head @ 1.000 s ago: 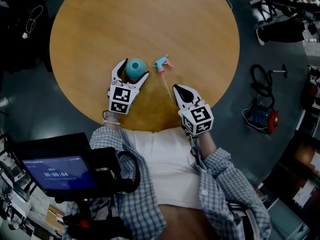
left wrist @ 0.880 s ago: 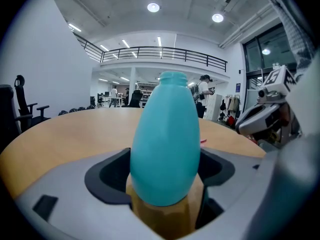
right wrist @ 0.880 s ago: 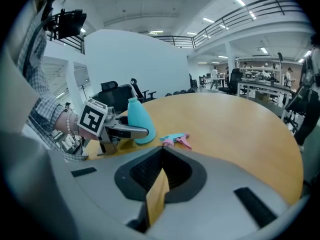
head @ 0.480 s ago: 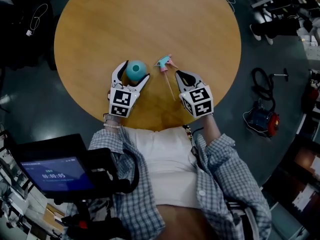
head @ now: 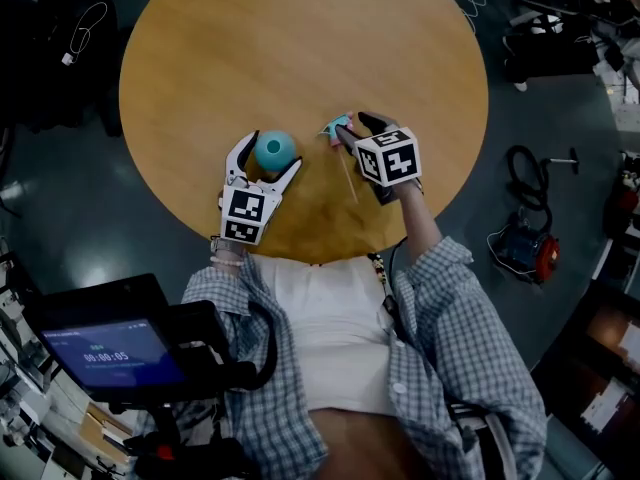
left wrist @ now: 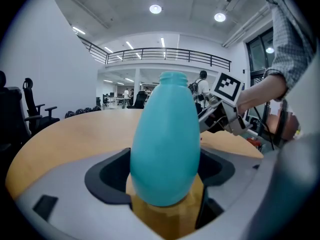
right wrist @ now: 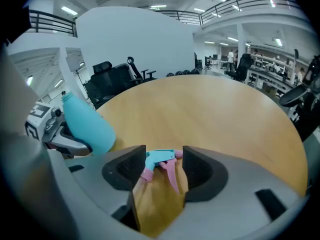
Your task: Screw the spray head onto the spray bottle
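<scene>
A teal spray bottle stands upright on the round wooden table. My left gripper is shut on its sides; in the left gripper view the bottle fills the space between both pads. The teal and pink spray head lies on the table just right of the bottle. My right gripper is over it, its jaws opening. In the right gripper view the spray head lies between the pads, which do not touch it. The bottle shows at the left there.
The spray head's thin tube trails toward the table's near edge. On the floor to the right sit a red and blue device with cables and a black hose. A screen on a stand is at lower left.
My right gripper has moved forward and left from the table's near edge to the spray head, and its jaws have gone from shut to open around it. The left gripper and bottle stayed put.
</scene>
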`<state>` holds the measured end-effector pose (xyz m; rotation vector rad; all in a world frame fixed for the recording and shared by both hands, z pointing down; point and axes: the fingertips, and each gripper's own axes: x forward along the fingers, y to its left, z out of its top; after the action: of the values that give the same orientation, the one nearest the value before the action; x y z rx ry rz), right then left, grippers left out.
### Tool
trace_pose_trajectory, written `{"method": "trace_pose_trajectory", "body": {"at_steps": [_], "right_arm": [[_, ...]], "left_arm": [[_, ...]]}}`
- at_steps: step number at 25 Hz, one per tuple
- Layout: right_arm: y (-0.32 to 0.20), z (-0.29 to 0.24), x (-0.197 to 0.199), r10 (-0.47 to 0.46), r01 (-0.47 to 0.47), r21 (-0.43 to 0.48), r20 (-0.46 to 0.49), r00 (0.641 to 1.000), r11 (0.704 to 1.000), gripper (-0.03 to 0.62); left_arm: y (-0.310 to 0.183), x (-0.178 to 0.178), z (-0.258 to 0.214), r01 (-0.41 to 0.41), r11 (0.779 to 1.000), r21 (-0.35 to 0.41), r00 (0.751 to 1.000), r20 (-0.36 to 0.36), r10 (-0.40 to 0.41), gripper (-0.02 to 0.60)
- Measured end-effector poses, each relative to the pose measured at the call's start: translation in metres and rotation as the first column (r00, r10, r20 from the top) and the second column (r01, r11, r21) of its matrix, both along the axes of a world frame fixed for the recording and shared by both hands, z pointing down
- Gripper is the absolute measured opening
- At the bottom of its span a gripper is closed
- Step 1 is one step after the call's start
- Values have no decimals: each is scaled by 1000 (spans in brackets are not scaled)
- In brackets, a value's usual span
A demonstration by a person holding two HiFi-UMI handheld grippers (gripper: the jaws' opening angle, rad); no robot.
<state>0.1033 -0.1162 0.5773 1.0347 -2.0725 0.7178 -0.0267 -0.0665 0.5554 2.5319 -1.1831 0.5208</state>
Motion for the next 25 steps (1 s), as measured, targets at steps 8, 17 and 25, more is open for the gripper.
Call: {"method": "trace_pose_trajectory", "body": {"at_steps": [8, 17, 25], "right_arm": [[0, 7, 4, 143, -137, -149, 34, 989, 979, 213], [-1, 10, 11, 298, -241, -306, 154, 942, 921, 146], [-7, -7, 11, 373, -293, -278, 306, 876, 915, 54]], "left_arm": [[19, 12, -22, -19, 1000, 13, 1000, 6, 19, 413], [18, 12, -21, -15, 1000, 7, 1000, 7, 15, 413], [17, 10, -19, -18, 1000, 4, 1000, 11, 18, 413]]}}
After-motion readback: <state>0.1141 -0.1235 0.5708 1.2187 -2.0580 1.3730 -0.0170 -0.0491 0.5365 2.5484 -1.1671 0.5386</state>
